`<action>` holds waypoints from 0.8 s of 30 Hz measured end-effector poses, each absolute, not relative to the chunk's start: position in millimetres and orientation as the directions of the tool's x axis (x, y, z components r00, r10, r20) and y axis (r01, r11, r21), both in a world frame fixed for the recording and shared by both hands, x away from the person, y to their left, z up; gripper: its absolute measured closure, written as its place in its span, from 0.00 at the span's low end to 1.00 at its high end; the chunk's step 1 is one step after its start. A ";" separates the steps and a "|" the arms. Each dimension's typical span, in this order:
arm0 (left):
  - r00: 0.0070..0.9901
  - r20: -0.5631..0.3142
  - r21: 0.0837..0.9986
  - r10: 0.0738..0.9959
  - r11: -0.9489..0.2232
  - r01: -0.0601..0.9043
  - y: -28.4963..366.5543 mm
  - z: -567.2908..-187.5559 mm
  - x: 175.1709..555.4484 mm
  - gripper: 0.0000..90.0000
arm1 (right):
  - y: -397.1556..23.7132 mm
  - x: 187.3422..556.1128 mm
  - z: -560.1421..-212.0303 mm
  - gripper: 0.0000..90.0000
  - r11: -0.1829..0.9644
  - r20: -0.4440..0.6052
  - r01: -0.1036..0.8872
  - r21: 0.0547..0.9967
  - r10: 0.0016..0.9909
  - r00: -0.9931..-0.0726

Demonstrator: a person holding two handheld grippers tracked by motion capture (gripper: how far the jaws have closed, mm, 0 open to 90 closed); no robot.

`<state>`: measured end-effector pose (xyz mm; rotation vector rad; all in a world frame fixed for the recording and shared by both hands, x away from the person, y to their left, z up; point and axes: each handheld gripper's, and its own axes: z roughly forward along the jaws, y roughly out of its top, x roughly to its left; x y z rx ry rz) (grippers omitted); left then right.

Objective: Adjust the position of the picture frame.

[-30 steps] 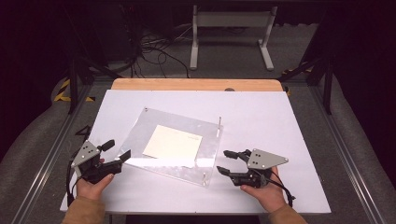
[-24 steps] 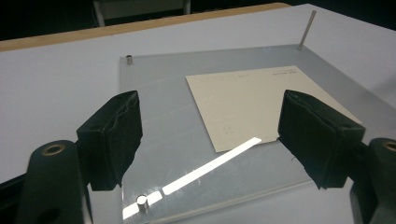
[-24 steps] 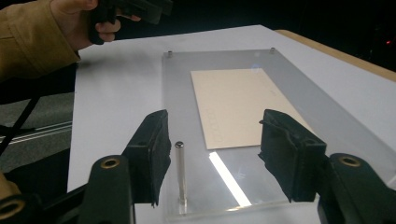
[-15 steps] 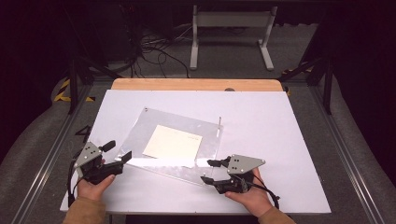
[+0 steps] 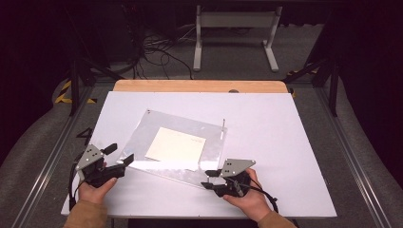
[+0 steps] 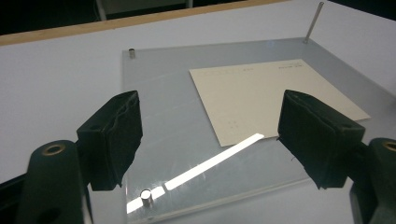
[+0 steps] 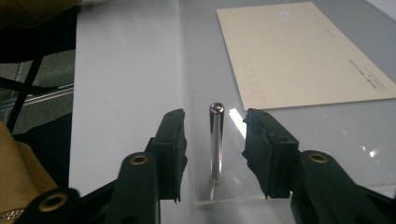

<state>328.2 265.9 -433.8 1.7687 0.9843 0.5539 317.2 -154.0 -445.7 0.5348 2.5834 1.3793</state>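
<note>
Between the right gripper's [image 7: 214, 154] part-closed, just-narrowing jaws, an upright metal pin [image 7: 215, 142], untouched.

My left gripper [image 5: 119, 161] and right gripper [image 5: 209, 179] are black, each topped by a grey three-cornered plate [image 5: 236, 166] with small dark holes. A black cable [image 5: 266, 195] trails from each. My sleeves [image 5: 88, 216] appear tan; brass-coloured eyelets [image 6: 53, 149] mark the jaw arms.

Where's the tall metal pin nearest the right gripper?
In the right gripper view, the pin stands upright on the clear plate's near corner, between the right gripper's jaws, untouched.
</note>
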 end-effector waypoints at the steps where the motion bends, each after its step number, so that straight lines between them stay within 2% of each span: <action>1: 0.565 -0.071 0.914 0.822 -0.174 0.367 265.9 -434.0 328.3 0.25 | -154.2 318.0 -446.5 0.69 0.515 0.022 0.236 0.824 0.387 -0.922; 9: 0.563 -0.073 0.912 0.823 -0.173 0.372 266.6 -434.9 328.9 0.25 | -155.2 318.3 -445.6 0.92 0.531 0.005 0.209 0.821 0.358 -0.934; 17: 0.562 -0.074 0.911 0.824 -0.173 0.374 267.7 -435.3 329.0 0.25 | -152.5 314.2 -437.3 0.93 0.581 -0.063 0.176 0.794 0.366 -0.928; 24: 0.561 -0.073 0.910 0.824 -0.175 0.375 267.1 -435.9 329.8 0.25 | -177.7 327.1 -427.2 0.94 0.567 -0.078 0.230 0.791 0.466 -0.881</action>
